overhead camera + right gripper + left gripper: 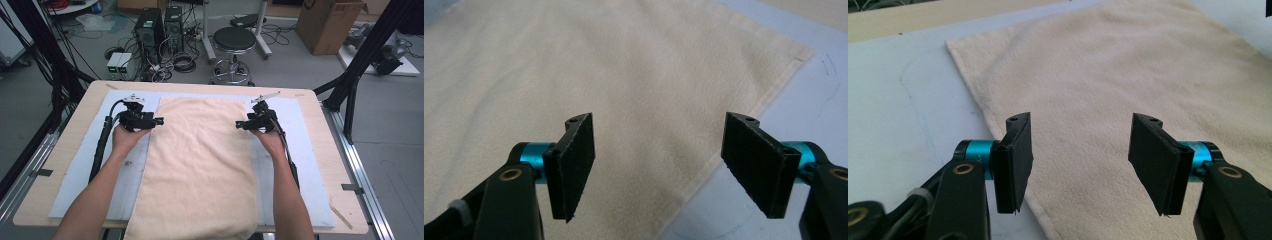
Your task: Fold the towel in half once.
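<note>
Both the left gripper (159,120) and right gripper (239,124) stood with jaws apart over the cream rectangular terry towel's (197,165) long edges near the table's (325,150) far edge; each should have pinched only its hem squarely.

Both forearms come in from the near edge in the high view and run forward, slightly spread, bare to the wrist. The left hand (125,138) grips the left gripper (159,121) from behind, with the gripper turned inward towards the middle. The right hand (270,139) holds the right gripper (240,124) the same way, turned inward so that the two face each other, well apart. A black cable trails back along each forearm. In each gripper view the two black jaws stand wide apart, pads facing one another, with nothing between them.
</note>
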Tool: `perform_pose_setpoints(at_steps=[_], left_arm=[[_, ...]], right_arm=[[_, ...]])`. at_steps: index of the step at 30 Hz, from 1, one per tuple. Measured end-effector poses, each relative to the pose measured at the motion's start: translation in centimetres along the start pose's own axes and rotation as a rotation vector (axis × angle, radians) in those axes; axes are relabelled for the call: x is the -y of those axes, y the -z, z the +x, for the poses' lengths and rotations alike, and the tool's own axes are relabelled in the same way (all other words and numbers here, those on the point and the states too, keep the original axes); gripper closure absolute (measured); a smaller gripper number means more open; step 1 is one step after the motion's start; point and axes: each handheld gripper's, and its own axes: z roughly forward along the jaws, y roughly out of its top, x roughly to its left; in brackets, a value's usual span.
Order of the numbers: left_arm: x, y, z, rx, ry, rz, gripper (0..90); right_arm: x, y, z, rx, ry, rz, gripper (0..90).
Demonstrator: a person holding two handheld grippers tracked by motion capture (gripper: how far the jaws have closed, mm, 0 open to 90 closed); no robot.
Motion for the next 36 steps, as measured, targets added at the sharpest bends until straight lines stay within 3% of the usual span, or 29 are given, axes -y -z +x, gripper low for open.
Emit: perform_pose_setpoints(at_steps=[3, 8, 10, 18, 26, 33, 36], left_arm=[[0.5, -0.8, 0.0, 0.004, 0.024, 0.028, 42.9], [1.2, -1.8, -0.2, -0.004, 0.010, 0.056, 43.4], [1.4, -1.9, -0.4, -0.017, -0.004, 0.048, 43.3], [1.7, -2.0, 0.0, -0.029, 0.029, 0.025, 43.7], [2.1, -2.6, 0.0, -0.067, -0.012, 0.078, 46.5], [2.1, -2.6, 0.1, -0.071, 0.016, 0.069, 48.7], [2.1, -2.6, 0.0, -0.077, 0.010, 0.068, 48.8]], right_arm=[[0.2, -0.3, -0.2, 0.000, -0.016, 0.008, 29.2], [0.3, -0.6, -0.2, 0.021, -0.022, 0.012, 29.3], [0.4, -0.8, -0.2, 0.028, -0.013, 0.027, 29.4], [0.9, -1.7, -0.5, 0.030, -0.053, 0.049, 29.4], [1.1, -2.6, -0.4, 0.054, -0.042, 0.065, 32.8], [1.3, -2.7, -0.3, 0.066, -0.047, 0.070, 36.0], [1.3, -2.8, -0.2, 0.068, -0.041, 0.072, 37.1]])
